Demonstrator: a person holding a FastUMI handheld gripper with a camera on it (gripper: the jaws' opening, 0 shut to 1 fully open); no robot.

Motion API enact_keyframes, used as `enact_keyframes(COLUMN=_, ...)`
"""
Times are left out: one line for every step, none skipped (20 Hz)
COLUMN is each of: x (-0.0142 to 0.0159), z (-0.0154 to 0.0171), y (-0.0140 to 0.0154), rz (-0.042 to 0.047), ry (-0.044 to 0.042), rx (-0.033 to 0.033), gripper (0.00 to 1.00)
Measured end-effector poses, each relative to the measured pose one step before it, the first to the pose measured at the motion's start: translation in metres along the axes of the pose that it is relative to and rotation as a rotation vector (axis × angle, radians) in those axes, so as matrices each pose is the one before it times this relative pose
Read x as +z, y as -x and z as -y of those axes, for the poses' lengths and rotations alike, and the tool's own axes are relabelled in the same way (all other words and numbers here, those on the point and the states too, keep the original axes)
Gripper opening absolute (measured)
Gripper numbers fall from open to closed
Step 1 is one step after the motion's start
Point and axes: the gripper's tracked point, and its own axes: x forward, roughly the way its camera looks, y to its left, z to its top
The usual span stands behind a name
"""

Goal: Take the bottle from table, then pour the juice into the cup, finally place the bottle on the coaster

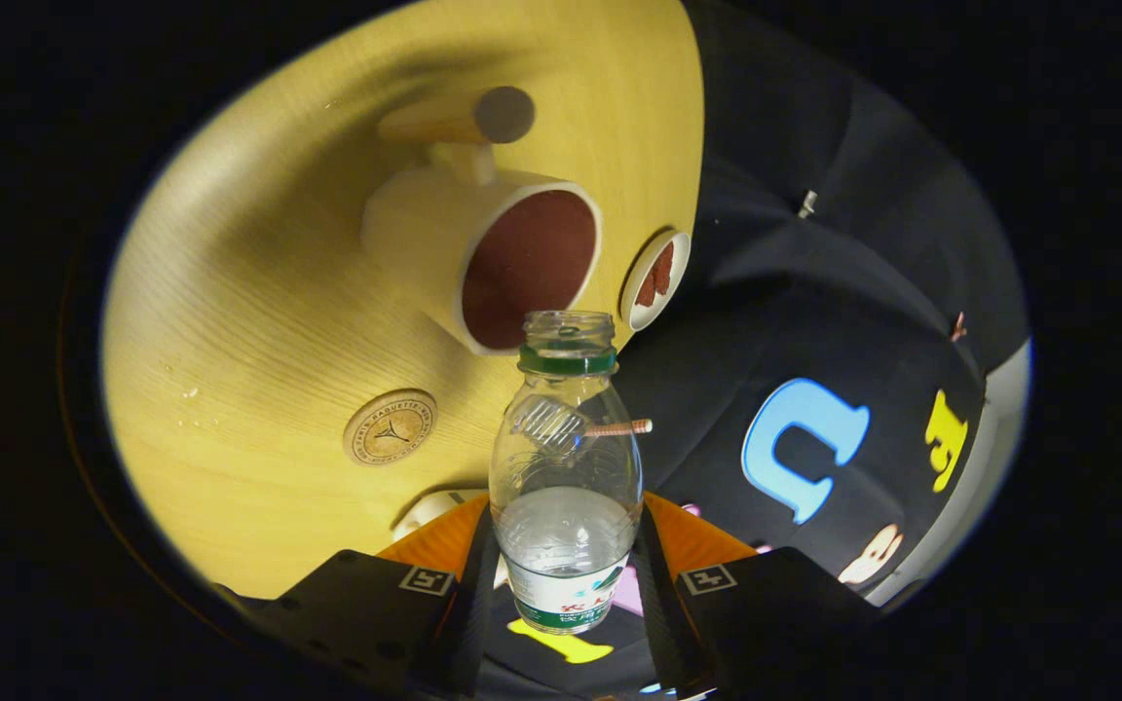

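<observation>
gripping the bottle [566,487] low on its body, the tongs [566,584] press on it from both sides, one dark finger on each flank near the label. the bottle is clear plastic with a green ring under its uncapped mouth, and clear liquid fills only its lower part. its mouth reaches just in front of the rim of the cup [483,253], a cream cup with a dark reddish-brown inside and a peg-like handle sticking out of its side. the whole scene is strongly tilted in the view, so the cup's opening faces the camera. the round coaster [390,426], pale wood with a stamped mark, lies flat on the surface [230,292] beside the bottle, apart from the cup. a small white dish [656,278] with brown pieces in it sits by the surface's edge, near the cup. the surface is light yellow wood with fine grain. beyond its edge hangs the booth's black cloth wall [795,292], folded and creased.
</observation>
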Motion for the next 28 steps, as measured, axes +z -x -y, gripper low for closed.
enact_keyframes(x=-0.0034, z=-0.00007, y=0.00342, rz=-0.00507, ry=-0.07059, rx=0.00861, gripper=0.69)
enact_keyframes(x=-0.00383, z=0.00305, y=0.00281, rz=-0.00185, ry=-0.06929, rx=0.00321, gripper=0.69)
enact_keyframes(x=-0.00252, z=0.00315, y=0.00335, rz=0.00175, ry=-0.06772, rx=-0.00108, gripper=0.69)
enact_keyframes(x=-0.00259, z=0.00469, y=0.00366, rz=0.0009, ry=-0.06757, rx=-0.00446, gripper=0.69)
enact_keyframes(x=-0.00442, z=0.00656, y=0.00277, rz=0.00501, ry=-0.07319, rx=-0.00553, gripper=0.69)
enact_keyframes(x=-0.00323, z=0.00584, y=0.00293, rz=0.0046, ry=-0.07979, rx=-0.00292, gripper=0.69)
enact_keyframes(x=-0.00451, z=0.00638, y=0.0019, rz=0.002, ry=-0.08292, rx=-0.00202, gripper=0.69)
enact_keyframes(x=-0.00264, z=0.00697, y=0.00265, rz=0.00464, ry=-0.08462, rx=-0.00421, gripper=0.69)
enact_keyframes(x=-0.00057, z=0.006, y=0.00292, rz=0.00919, ry=-0.08161, rx=-0.00131, gripper=0.69)
enact_keyframes(x=-0.00111, z=0.00589, y=0.00248, rz=0.00922, ry=-0.07971, rx=0.00093, gripper=0.69)
enact_keyframes(x=-0.00102, z=0.00421, y=0.00071, rz=0.00813, ry=-0.0779, rx=0.00538, gripper=0.69)
enact_keyframes(x=0.00034, z=0.00418, y=0.00023, rz=0.0072, ry=-0.07593, rx=0.00998, gripper=0.69)
enact_keyframes(x=-0.00161, z=0.00491, y=0.00292, rz=0.00663, ry=-0.08249, rx=0.01042, gripper=0.69)
enact_keyframes(x=0.00064, z=0.0015, y=0.00226, rz=0.0076, ry=-0.07483, rx=0.01458, gripper=0.69)
enact_keyframes(x=0.00079, z=0.00265, y=0.00158, rz=0.00979, ry=-0.06896, rx=0.01291, gripper=0.69)
enact_keyframes(x=0.00149, z=0.00353, y=-0.00021, rz=0.01207, ry=-0.05798, rx=0.0094, gripper=0.69)
enact_keyframes(x=-0.00005, z=0.00419, y=0.00021, rz=0.01503, ry=-0.05203, rx=0.00877, gripper=0.69)
enact_keyframes(x=0.00091, z=0.00278, y=-0.00038, rz=0.01566, ry=-0.05851, rx=0.01133, gripper=0.69)
enact_keyframes(x=0.00119, z=0.00012, y=-0.00031, rz=0.02518, ry=-0.07538, rx=0.01388, gripper=0.69)
enact_keyframes(x=0.00118, z=-0.00489, y=-0.00029, rz=0.02211, ry=-0.08294, rx=0.02983, gripper=0.69)
enact_keyframes(x=-0.0001, z=-0.00427, y=-0.00059, rz=0.01602, ry=-0.07887, rx=0.02995, gripper=0.69)
enact_keyframes(x=0.00068, z=-0.00199, y=-0.00111, rz=0.01621, ry=-0.0659, rx=0.02136, gripper=0.7)
enact_keyframes(x=-0.00008, z=-0.00128, y=-0.00162, rz=0.02228, ry=-0.04566, rx=0.01368, gripper=0.69)
enact_keyframes(x=-0.00149, z=0.0011, y=-0.0028, rz=0.02398, ry=-0.02272, rx=0.00161, gripper=0.69)
enact_keyframes(x=-0.00379, z=0.00404, y=-0.00075, rz=0.02426, ry=-0.02005, rx=-0.00903, gripper=0.69)
enact_keyframes(x=-0.00239, z=0.00217, y=-0.00344, rz=0.02327, ry=-0.03194, rx=-0.00227, gripper=0.69)
enact_keyframes(x=-0.00502, z=0.00014, y=-0.00355, rz=0.01656, ry=-0.03715, rx=0.00125, gripper=0.69)
enact_keyframes(x=-0.00556, z=0.00307, y=-0.00535, rz=0.00991, ry=-0.03529, rx=-0.00491, gripper=0.69)
